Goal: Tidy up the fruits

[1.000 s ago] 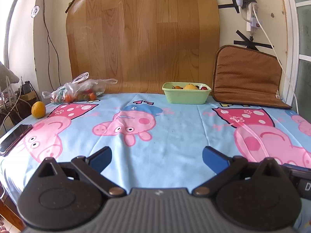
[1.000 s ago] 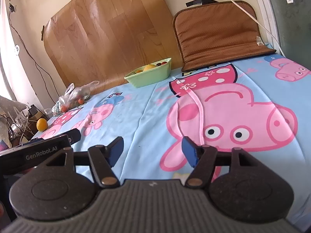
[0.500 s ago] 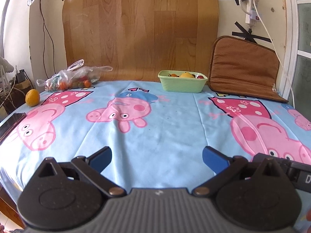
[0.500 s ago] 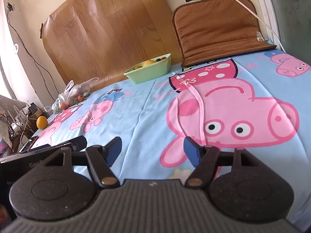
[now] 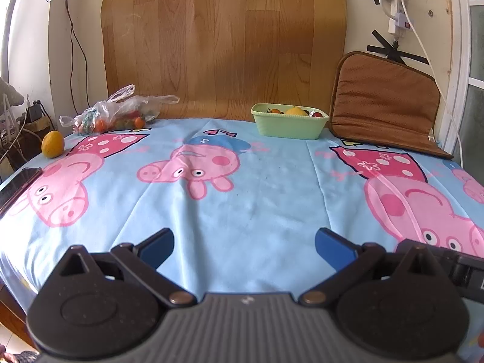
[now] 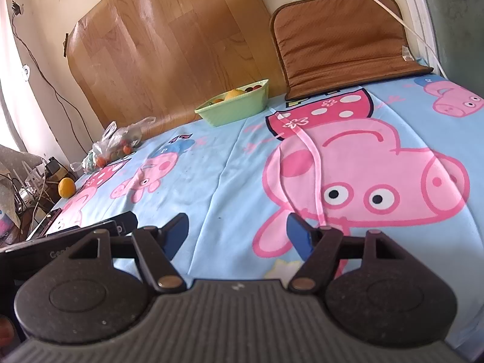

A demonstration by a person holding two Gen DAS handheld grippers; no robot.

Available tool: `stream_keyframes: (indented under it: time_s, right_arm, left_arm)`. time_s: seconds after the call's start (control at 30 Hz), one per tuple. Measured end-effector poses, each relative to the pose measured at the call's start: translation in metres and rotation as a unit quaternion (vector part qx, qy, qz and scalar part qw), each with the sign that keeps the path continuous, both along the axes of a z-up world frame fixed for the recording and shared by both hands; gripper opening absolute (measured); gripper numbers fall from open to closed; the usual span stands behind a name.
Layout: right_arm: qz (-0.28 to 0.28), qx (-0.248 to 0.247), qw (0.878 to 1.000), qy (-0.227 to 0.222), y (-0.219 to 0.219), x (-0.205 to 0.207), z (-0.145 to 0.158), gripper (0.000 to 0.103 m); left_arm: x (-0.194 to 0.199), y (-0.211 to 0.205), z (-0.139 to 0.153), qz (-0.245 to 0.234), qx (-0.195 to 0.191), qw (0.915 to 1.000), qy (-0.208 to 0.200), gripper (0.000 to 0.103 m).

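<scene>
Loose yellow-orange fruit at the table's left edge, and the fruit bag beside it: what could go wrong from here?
1. The round yellow-orange fruit sits alone near the left edge of the blue cartoon-pig tablecloth; a nudge from the open left gripper might roll it off.
2. The clear plastic bag of small fruits is crumpled; gripping the film could spill them.
3. The pale green rectangular tub already holds fruit; dropped pieces may bounce out.

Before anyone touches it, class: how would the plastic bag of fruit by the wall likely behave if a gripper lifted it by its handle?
The plastic bag looks thin and crumpled, so it would probably sag. Its small round fruits would likely shift and bunch downward. The loose handle may slip from smooth fingers.
</scene>
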State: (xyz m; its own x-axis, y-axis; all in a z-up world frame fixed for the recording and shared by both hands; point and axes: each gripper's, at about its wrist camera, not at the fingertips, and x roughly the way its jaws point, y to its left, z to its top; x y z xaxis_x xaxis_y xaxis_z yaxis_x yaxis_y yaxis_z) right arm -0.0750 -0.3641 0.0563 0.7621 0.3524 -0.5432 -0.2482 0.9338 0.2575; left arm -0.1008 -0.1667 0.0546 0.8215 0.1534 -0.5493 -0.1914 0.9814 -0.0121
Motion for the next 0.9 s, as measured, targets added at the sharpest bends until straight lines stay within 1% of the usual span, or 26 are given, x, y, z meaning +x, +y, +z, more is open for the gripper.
stream_keyframes:
  time_s: [0.33,0.57,0.77,0.9]
  right_arm:
    - [0.002,0.0,1.0,0.003,-0.0009,0.0008,-0.0007,0.074]
    - [0.002,0.002,1.0,0.003,-0.001,0.0007,-0.0004,0.075]
    - [0.003,0.001,1.0,0.009,-0.0005,0.0024,-0.0021,0.075]
    - [0.006,0.001,1.0,0.003,-0.0007,0.0005,-0.0005,0.075]
  left_arm:
    - [-0.0033,-0.0017,0.0012,-0.007,-0.004,0.9999,-0.007,0.103]
    - [-0.0009,0.0001,-0.0003,-0.009,-0.016,0.9998,0.003,0.103]
    - [-0.0016,-0.0035,-0.0012,-0.008,-0.003,1.0,-0.001,0.103]
    - [-0.0042,-0.0034,0.0006,-0.003,0.001,1.0,-0.008,0.103]
